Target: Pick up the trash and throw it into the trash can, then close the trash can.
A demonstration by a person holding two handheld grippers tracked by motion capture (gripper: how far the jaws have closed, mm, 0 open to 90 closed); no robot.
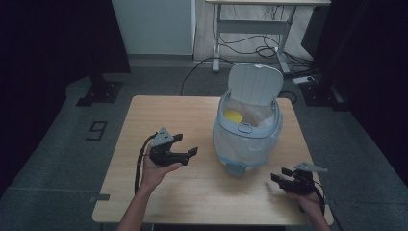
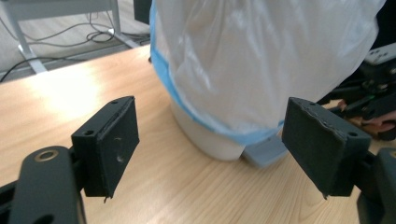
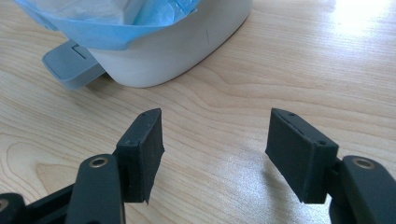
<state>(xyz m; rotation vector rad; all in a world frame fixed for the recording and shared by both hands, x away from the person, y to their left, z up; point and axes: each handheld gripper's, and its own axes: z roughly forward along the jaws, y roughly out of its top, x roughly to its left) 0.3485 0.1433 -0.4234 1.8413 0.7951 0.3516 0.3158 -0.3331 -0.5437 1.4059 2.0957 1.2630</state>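
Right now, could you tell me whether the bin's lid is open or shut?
Open: the lid stands upright behind the bin.

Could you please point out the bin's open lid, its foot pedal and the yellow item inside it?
Open lid (image 1: 255, 84), high view, middle of its raised inner face.
Foot pedal (image 3: 70, 64), right gripper view, ribbed grey top.
Yellow item (image 1: 233, 116), high view, its visible top inside the bag.

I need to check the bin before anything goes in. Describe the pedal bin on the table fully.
The pedal bin is a small rounded white plastic bin standing upright on the wooden table, right of centre. Its pale lid is swung up and back. A translucent white bag with a blue edge lines it and drapes over its outside. A grey ribbed pedal juts from the base toward the person. Something yellow lies inside. Neither gripper touches it.
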